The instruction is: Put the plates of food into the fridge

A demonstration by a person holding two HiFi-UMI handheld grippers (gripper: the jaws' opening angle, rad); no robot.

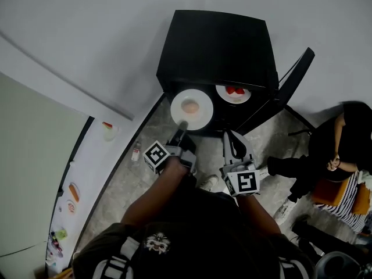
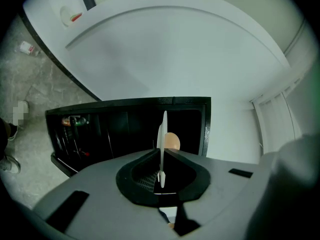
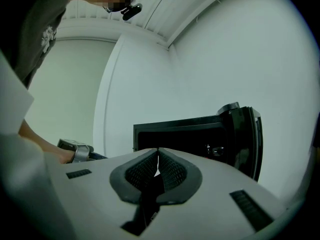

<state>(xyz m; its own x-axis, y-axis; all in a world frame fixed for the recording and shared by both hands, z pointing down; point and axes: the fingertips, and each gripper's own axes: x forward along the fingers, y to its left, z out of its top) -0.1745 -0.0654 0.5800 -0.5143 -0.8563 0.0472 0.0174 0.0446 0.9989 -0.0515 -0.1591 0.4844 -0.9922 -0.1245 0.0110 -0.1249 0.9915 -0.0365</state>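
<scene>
Left gripper (image 1: 183, 124) gripping plate (image 1: 204, 101) rim, plate level

The left gripper (image 1: 182, 127) and right gripper (image 1: 228, 135) are each a pale grey moulded shell with dark rectangular slots (image 3: 249, 209) in its face. A black oval recess in each shell surrounds jaws lined with ribbed black pads (image 3: 172, 171). Each gripper carries a white marker cube (image 1: 156, 155) printed with black squares. The person wears a black top (image 1: 192, 231) with a white emblem (image 1: 157, 243) on the chest and white stripes (image 1: 116, 266) at the shoulder.
</scene>
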